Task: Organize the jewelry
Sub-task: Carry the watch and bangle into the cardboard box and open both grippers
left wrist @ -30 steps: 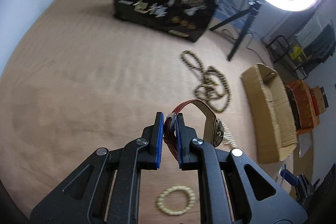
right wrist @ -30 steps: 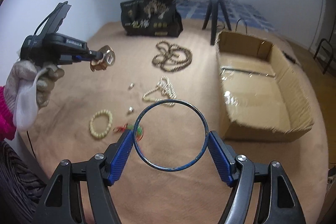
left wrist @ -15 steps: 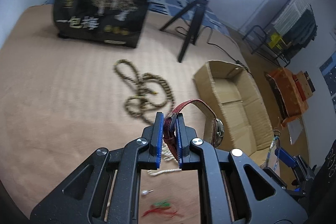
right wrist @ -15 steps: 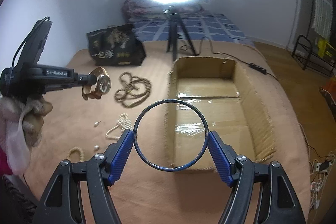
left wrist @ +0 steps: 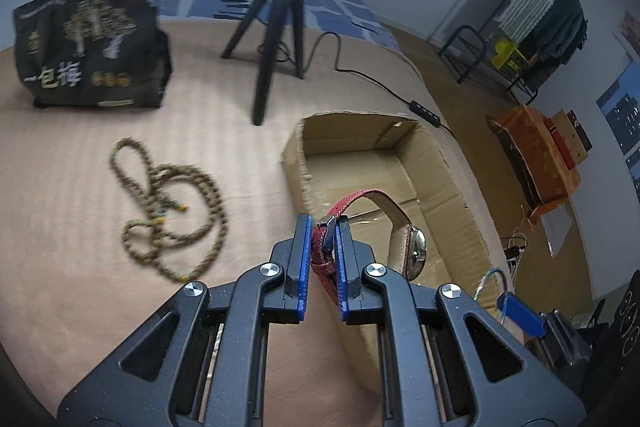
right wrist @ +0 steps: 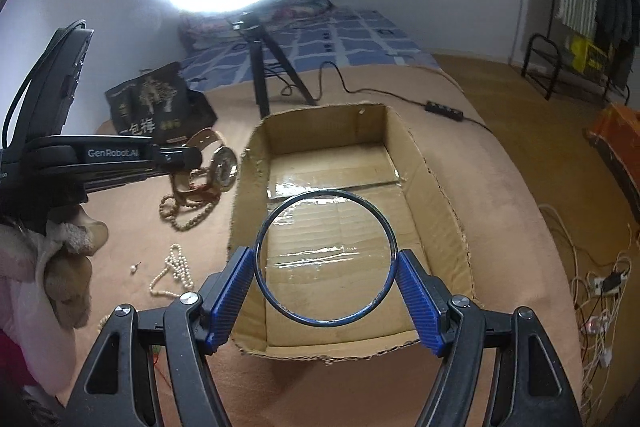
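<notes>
My left gripper (left wrist: 323,259) is shut on the red strap of a wristwatch (left wrist: 414,253), whose metal face hangs to the right above the near left wall of an open cardboard box (left wrist: 384,143). In the right wrist view the same watch (right wrist: 224,165) hangs just left of the box (right wrist: 440,187). My right gripper (right wrist: 325,281) is shut on a thin dark blue bangle (right wrist: 276,297), held flat between the blue pads above the box's inside. A brown bead necklace (left wrist: 176,203) and a white pearl strand (right wrist: 176,267) lie on the tan bed cover.
A black printed bag (left wrist: 88,47) and a ring light's tripod (left wrist: 276,15) stand behind the box, with its cable (right wrist: 444,111) running right. A person's gloved hand (right wrist: 60,259) holds the left gripper. Cables (right wrist: 596,287) lie on the floor at right.
Both grippers have swung right toward the cardboard box. The watch has come from over the bare cover to the box's left edge, and the bangle from in front of the box to above its inside.
</notes>
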### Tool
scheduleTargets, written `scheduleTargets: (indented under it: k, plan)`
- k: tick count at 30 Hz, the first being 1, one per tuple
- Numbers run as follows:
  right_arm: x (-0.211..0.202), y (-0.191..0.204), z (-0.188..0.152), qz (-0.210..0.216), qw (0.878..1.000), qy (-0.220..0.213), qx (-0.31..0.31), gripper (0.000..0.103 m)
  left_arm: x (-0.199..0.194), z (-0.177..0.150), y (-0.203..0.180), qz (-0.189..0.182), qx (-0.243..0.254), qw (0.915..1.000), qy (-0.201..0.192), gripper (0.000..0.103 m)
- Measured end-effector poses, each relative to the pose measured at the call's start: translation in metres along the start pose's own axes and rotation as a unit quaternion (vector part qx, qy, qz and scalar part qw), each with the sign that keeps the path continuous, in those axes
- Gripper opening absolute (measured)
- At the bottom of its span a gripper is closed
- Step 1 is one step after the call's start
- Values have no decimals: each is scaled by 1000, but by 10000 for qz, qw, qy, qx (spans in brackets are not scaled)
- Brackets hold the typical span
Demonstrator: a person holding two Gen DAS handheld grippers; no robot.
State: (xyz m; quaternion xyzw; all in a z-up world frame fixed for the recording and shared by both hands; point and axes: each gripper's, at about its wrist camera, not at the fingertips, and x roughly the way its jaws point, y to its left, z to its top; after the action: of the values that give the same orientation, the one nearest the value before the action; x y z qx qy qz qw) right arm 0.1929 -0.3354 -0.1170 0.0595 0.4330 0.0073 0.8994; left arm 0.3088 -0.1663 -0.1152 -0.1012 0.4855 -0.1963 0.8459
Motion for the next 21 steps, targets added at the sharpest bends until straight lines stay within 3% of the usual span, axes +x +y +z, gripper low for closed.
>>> scheduleTargets:
  k: [16, 20, 21]
  plan:
    - [5, -9, 4, -179, 9996, 64, 206, 75, 31, 9, -25, 16, 117, 9997, 192, 10]
    - [5, -11, 5, -191, 9993, 93, 302, 82, 29, 11, -28, 5, 119, 9998, 162, 30]
    - [4, -11, 5, -202, 9993, 89, 312, 83, 27, 12, -28, 30, 141, 9998, 112, 30]
